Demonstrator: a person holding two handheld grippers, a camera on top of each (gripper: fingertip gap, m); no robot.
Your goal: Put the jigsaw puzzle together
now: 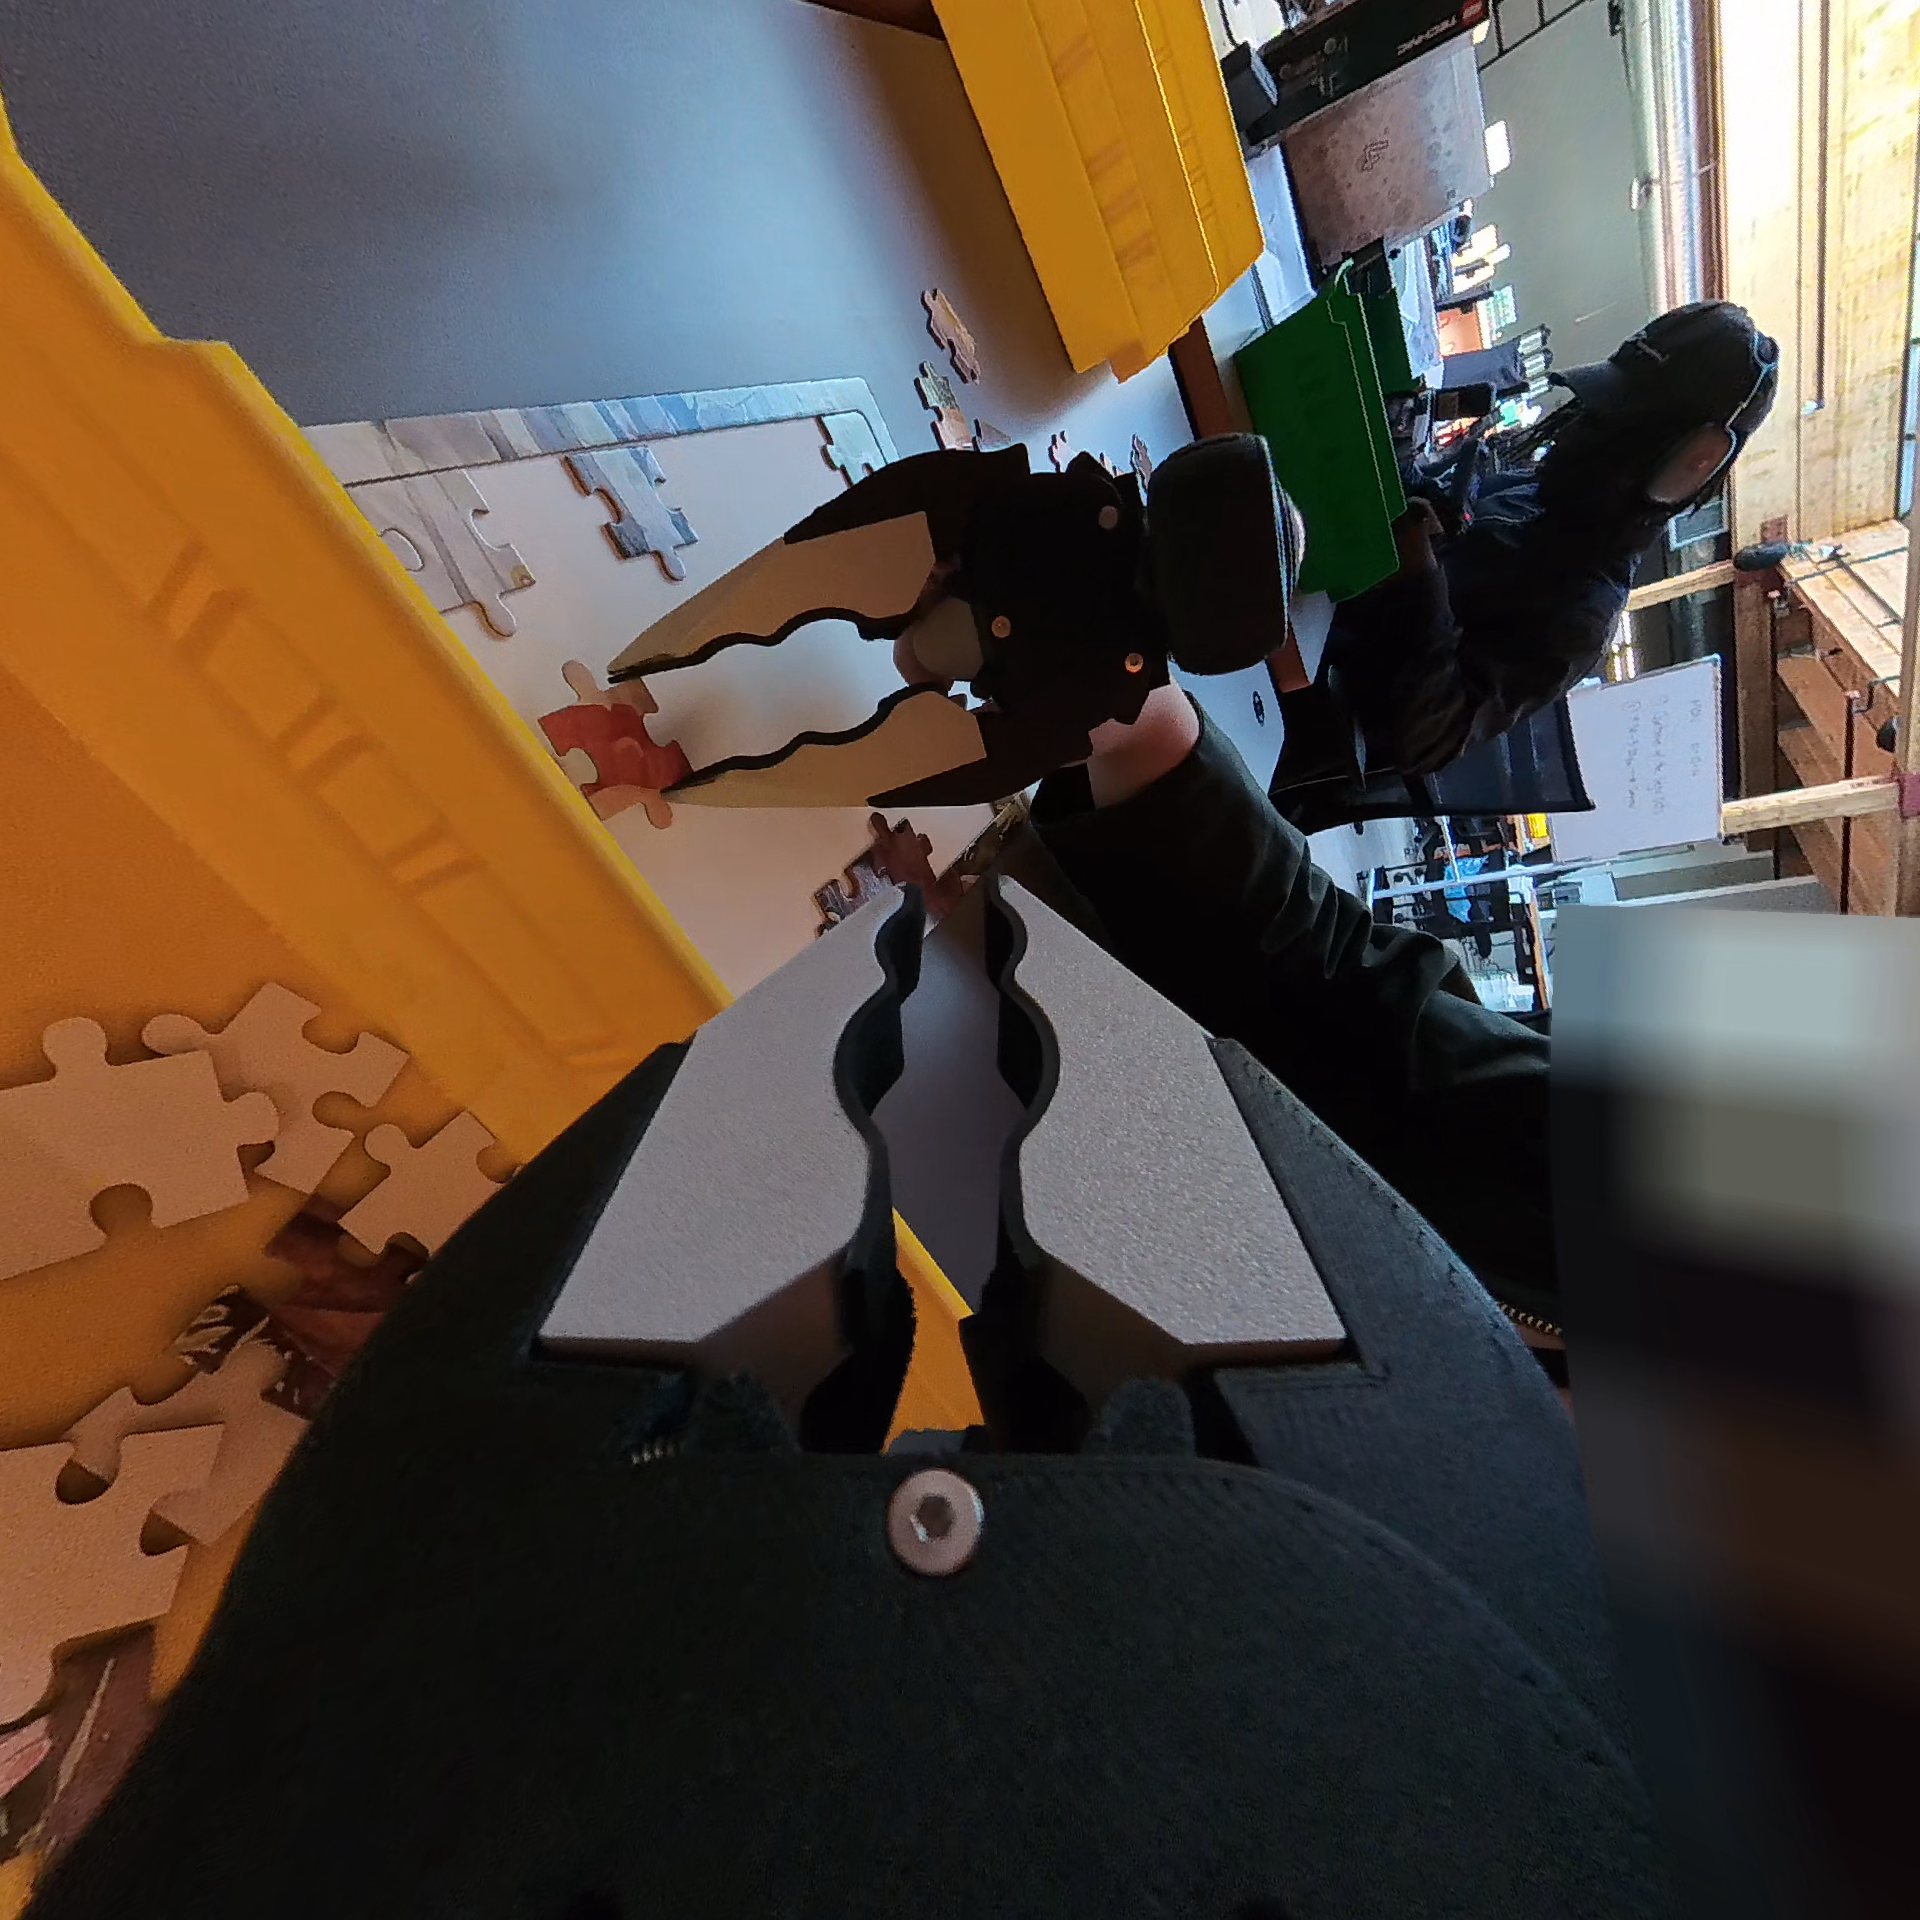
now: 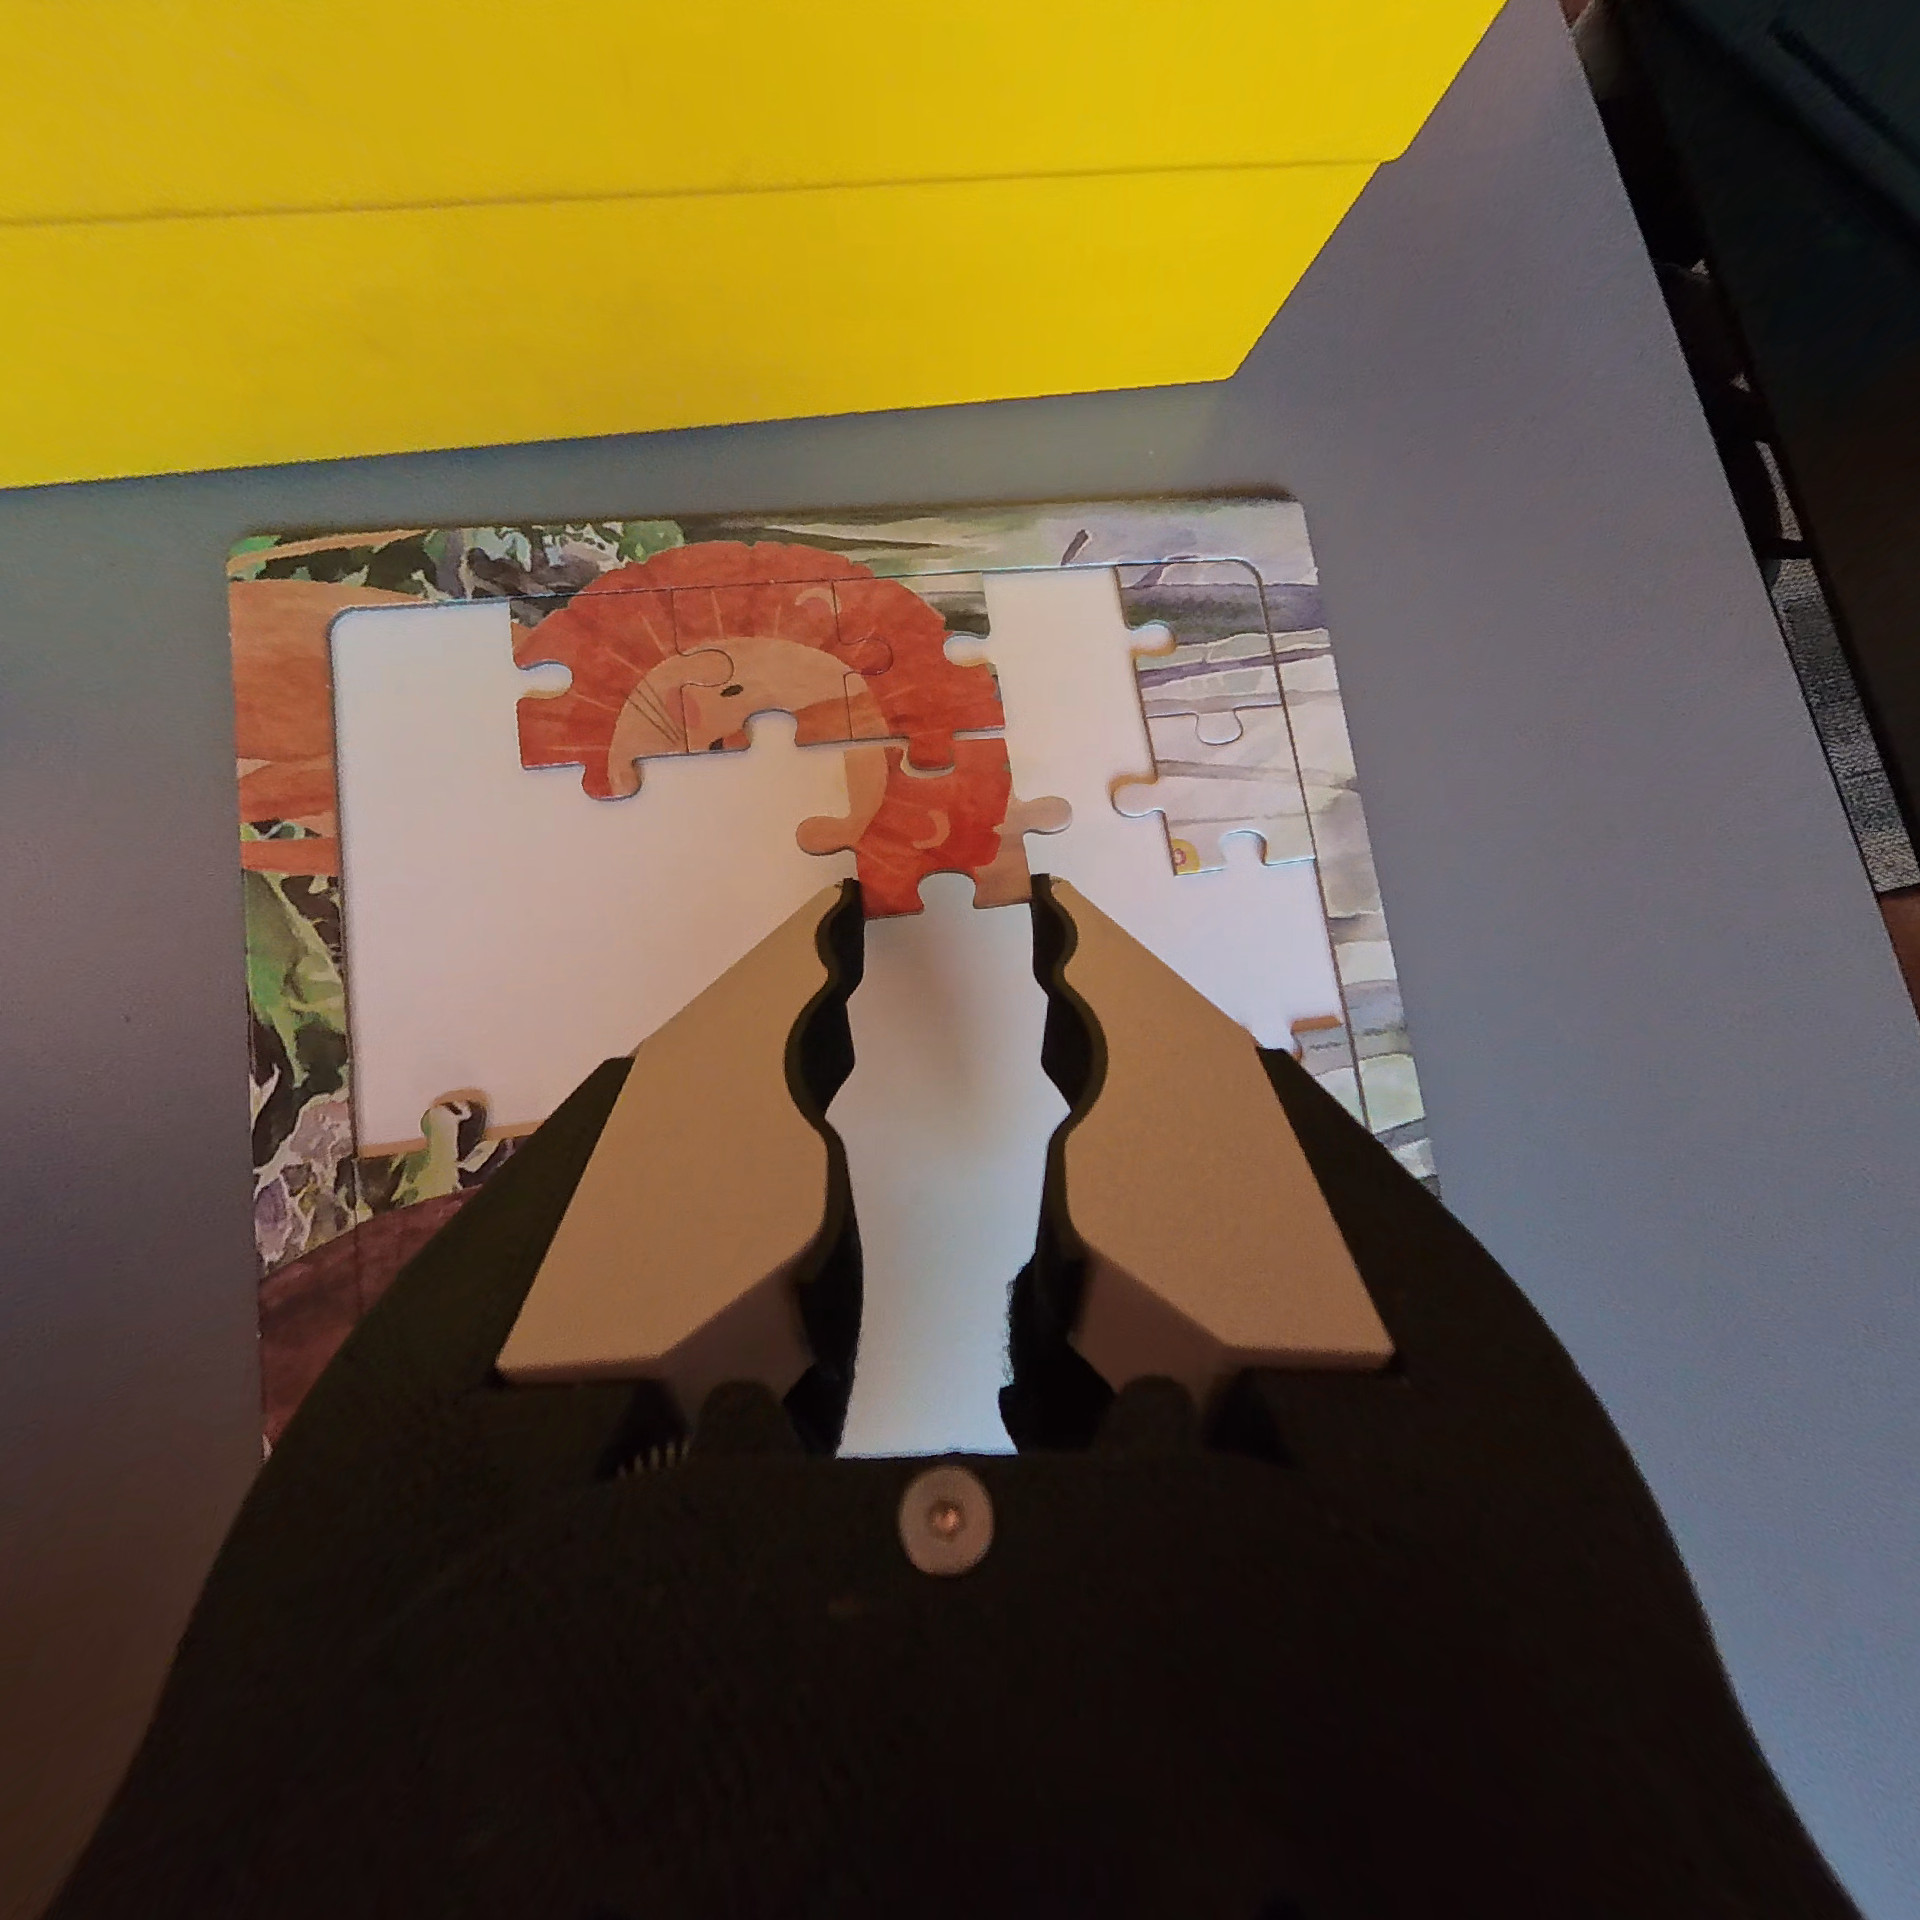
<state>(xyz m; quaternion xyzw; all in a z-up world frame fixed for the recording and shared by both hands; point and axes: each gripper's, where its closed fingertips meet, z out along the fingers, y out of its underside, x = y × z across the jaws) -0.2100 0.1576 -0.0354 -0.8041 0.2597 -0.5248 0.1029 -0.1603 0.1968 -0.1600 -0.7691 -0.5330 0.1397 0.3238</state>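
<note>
The puzzle tray (image 2: 291, 935) lies on the grey table, its white inside partly filled. Several joined orange-red pieces (image 2: 748, 675) sit at the top middle, and grey pieces (image 2: 1236, 769) along the right. My right gripper (image 2: 948, 883) holds the lower sides of an orange-red piece (image 2: 935, 831) that lies flat, joined under that group. It also shows in the left wrist view (image 1: 642, 732), on the same piece (image 1: 613, 740). My left gripper (image 1: 954, 899) is empty with a narrow gap, held over the rim of a yellow bin (image 1: 312, 727).
The yellow bin holds several loose pieces (image 1: 156, 1143), mostly face down, and stands just behind the tray (image 2: 623, 208). More loose pieces (image 1: 945, 353) lie on the table near stacked yellow bins (image 1: 1122, 156). A person (image 1: 1558, 540) sits beyond the table. About 15 cm separates my left fingertips from my right.
</note>
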